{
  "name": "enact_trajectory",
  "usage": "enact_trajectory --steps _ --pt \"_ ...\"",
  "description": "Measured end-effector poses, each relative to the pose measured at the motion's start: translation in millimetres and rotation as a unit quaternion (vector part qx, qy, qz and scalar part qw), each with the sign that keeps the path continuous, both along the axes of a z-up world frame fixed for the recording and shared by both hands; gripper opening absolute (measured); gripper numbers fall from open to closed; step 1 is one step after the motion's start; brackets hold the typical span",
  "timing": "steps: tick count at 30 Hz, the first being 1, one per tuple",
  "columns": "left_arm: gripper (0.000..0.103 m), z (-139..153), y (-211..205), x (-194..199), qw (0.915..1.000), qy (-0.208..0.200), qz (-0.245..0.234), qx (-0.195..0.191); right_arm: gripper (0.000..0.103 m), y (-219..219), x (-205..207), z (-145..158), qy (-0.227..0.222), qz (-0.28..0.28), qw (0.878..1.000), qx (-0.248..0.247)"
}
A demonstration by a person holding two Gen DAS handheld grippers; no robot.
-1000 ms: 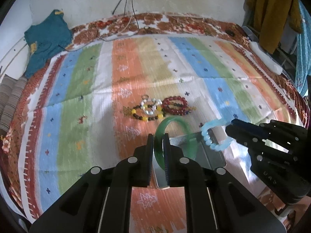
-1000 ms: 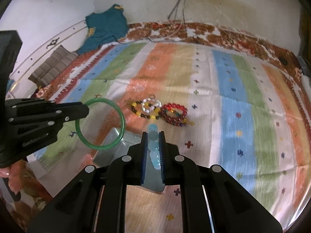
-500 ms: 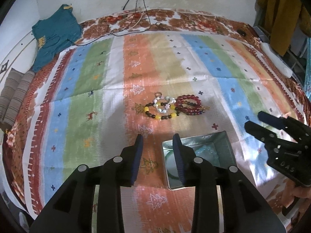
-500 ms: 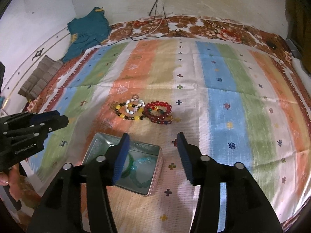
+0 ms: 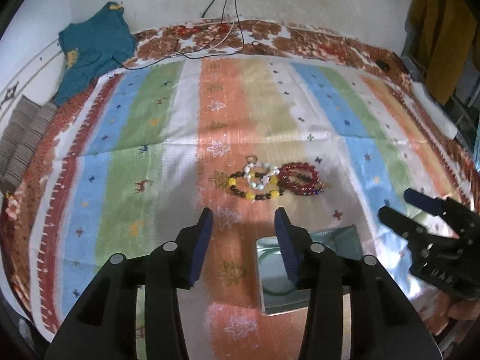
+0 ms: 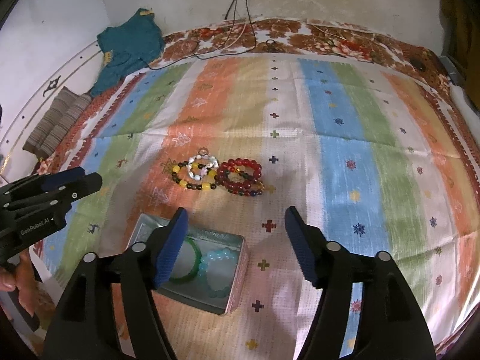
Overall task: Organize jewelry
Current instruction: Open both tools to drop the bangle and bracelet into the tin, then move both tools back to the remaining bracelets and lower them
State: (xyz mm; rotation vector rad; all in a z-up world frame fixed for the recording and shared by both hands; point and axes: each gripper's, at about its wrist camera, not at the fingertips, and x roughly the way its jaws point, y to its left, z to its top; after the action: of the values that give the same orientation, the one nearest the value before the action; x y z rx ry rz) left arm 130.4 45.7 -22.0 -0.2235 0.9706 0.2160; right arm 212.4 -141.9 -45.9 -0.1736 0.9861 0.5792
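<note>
A metal tin (image 6: 237, 273) (image 5: 333, 234) lies on the striped bedspread. It holds a green bangle (image 6: 192, 265) (image 5: 270, 289) and a light blue bead bracelet (image 6: 219, 265). Beyond the tin lie a black-and-yellow bead bracelet (image 6: 192, 183) (image 5: 252, 193), a white bead bracelet (image 6: 201, 168) (image 5: 261, 175) on top of it, and a dark red bead bracelet (image 6: 241, 177) (image 5: 301, 178). My left gripper (image 5: 243, 216) is open and empty, left of the tin. My right gripper (image 6: 235, 216) is open and empty above the tin's far side.
A teal garment (image 5: 93, 48) and striped folded cloths (image 5: 21, 141) lie at the far left. Cables (image 5: 219, 39) run down the wall onto the bed's far edge. A white object (image 5: 435, 111) lies at the right edge.
Both grippers let go: the green bangle and blue bracelet dropped into the tin. Both jaws opened wide and both grippers drew back and up from the tin.
</note>
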Motion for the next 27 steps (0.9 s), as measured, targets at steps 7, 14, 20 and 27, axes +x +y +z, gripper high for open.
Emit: enact_trajectory --steps 7,14,20,27 --pt "0.058 -13.5 -1.5 21.0 0.9997 0.019 -0.008 0.01 0.07 4.8 15.9 -6.2 0.011 -0.001 1.0 -0.014" --pt "0.064 -19.1 4.7 30.8 0.9995 0.028 -0.003 0.016 0.079 8.7 28.3 -9.1 0.02 -0.003 1.0 -0.01" --pt "0.066 -29.2 10.5 45.8 0.9989 0.043 0.002 0.017 0.08 15.1 39.6 -21.7 0.027 -0.006 0.999 -0.036" --pt "0.068 -38.4 10.9 60.2 0.9982 0.054 -0.004 0.027 0.084 20.4 50.9 -26.0 0.028 -0.009 0.999 -0.042"
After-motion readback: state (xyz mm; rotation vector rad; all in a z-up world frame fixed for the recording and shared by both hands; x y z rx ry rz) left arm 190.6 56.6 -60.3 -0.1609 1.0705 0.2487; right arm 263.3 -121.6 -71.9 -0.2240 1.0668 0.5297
